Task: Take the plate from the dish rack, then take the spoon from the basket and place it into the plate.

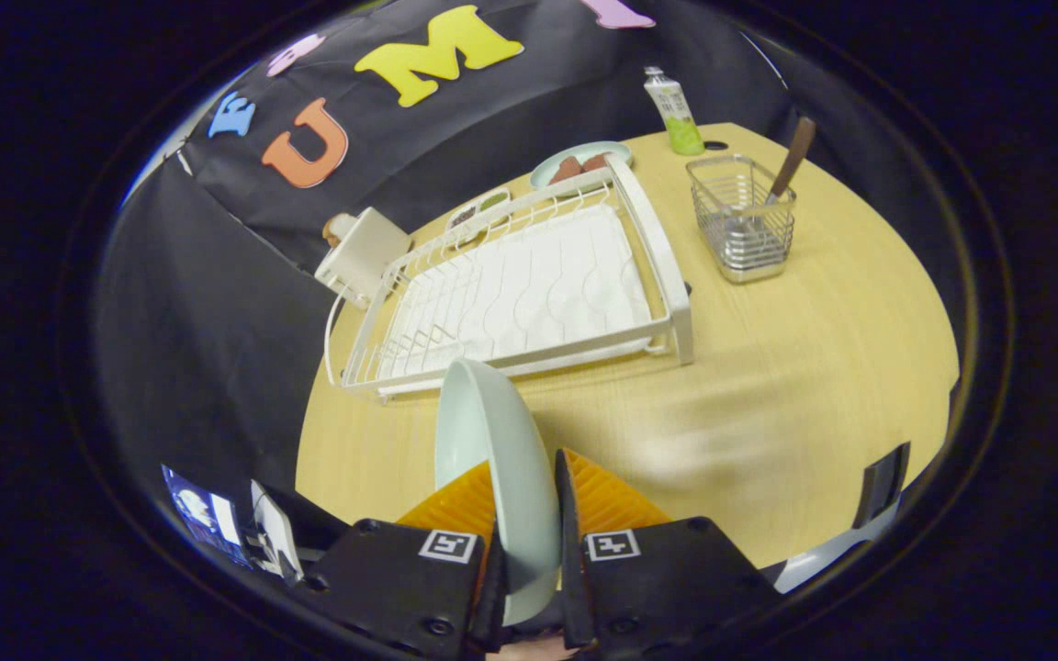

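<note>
The gripper (527, 500) is pinching the plate (492, 459): both fingers press on it, one on each face, and the plate stands on edge between them, rising ahead of the fingertips. It hangs over the bench (768, 386), just in front of the rack (520, 294).

The rack lies flat on the bench, a white wire frame over a white tray, with nothing in its slots. To the right of the rack, a little apart, stands the wire basket (742, 220); the spoon (791, 161) leans in it with its brown handle sticking up past the rim. Behind the rack sits a second plate (575, 165) carrying some brown pieces, and beside that a small dish (478, 211) with dark and green bits. Beyond the basket, near the bench's far edge, a tube (673, 110) stands upright. A white box (362, 252) sits at the rack's far left corner.
</note>
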